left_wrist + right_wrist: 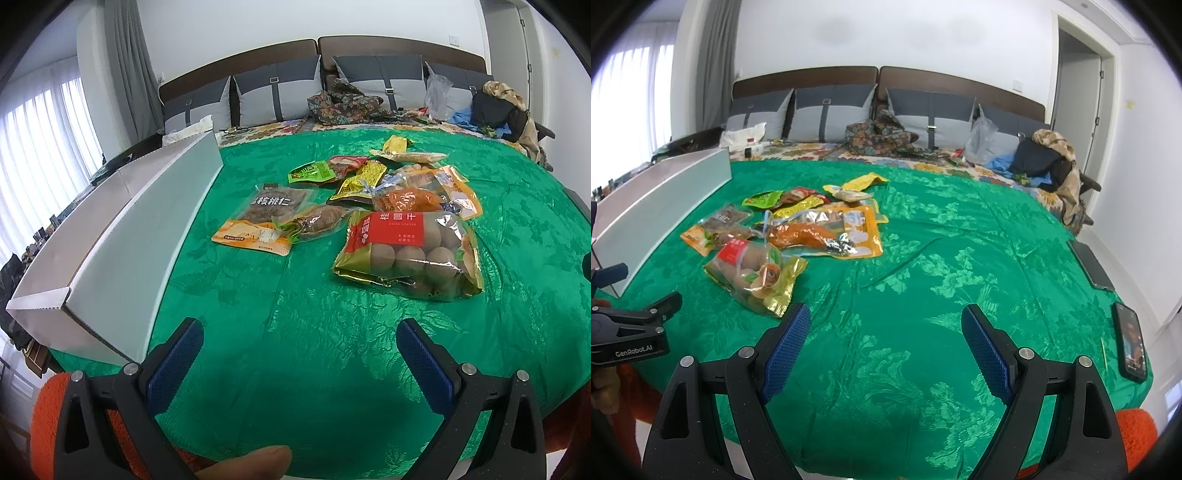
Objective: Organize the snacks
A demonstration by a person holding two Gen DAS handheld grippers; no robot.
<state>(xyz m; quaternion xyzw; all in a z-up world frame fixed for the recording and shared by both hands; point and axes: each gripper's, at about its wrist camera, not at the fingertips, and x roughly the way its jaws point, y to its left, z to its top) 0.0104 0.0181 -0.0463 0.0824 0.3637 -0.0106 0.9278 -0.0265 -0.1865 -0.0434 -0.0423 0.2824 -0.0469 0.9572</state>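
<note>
Snack packets lie in a loose heap on the green bedspread, middle-left of the bed, several overlapping. Nearest is the dried longan bag: clear film, red label, round fruits inside. Likely the bulkiest and heaviest piece; the film looks slick and the contents will shift, so the flat sealed top or bottom edge seems the best place to pinch rather than the lumpy belly. Beside it, the walnut kernel pouch, flat and orange-bottomed, partly under a small clear packet; probably light, crushable contents, so take it by a corner seam.

Behind these: an orange-filled packet, a yellow packet, a green packet, a red one, a large yellow-edged pouch, and at the far end a yellow sachet on a pale packet. Count: about ten, exact number uncertain because of overlap.

One white open box stands on the bed's left edge, just beside the heap, a likely destination.

Left gripper: tongs spread wide, empty, short of the heap. Right gripper: likewise spread, holding nothing, over bare cloth.

Two phones lie at the right edge, well apart from the snacks.
</note>
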